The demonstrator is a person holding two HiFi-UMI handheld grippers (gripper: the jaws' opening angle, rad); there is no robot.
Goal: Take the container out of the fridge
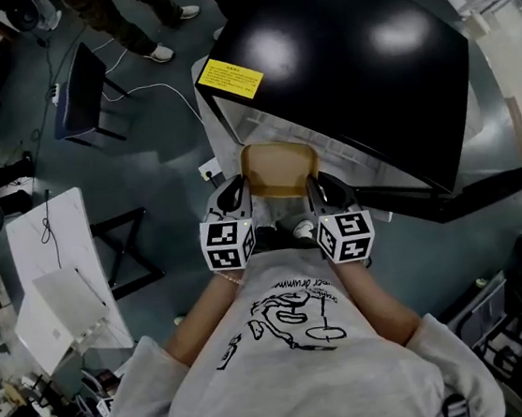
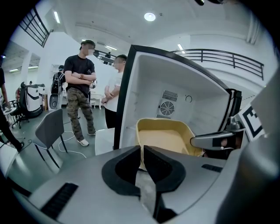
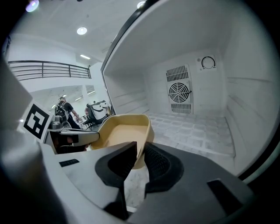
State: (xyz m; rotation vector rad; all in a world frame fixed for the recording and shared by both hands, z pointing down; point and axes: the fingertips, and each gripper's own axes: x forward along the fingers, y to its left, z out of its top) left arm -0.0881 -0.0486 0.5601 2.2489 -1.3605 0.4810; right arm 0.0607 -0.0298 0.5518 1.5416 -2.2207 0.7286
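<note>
A tan, shallow container (image 1: 278, 168) hangs at the mouth of the open fridge (image 1: 365, 58), held by both side walls. My left gripper (image 1: 237, 192) is shut on its left wall; in the left gripper view the jaws (image 2: 141, 151) pinch the thin rim of the container (image 2: 164, 135). My right gripper (image 1: 318, 189) is shut on the right wall, and in the right gripper view its jaws (image 3: 141, 151) clamp the container (image 3: 122, 133) at the rim. The container looks empty. Behind it lies the white fridge interior (image 3: 192, 129) with a round fan grille (image 3: 180, 92).
The black fridge carries a yellow label (image 1: 231, 77), and its door (image 1: 457, 193) stands open to my right. Two people (image 2: 80, 87) stand to the left, beyond a grey chair (image 2: 50, 131). A white table (image 1: 57, 275) with a laptop stands at my left.
</note>
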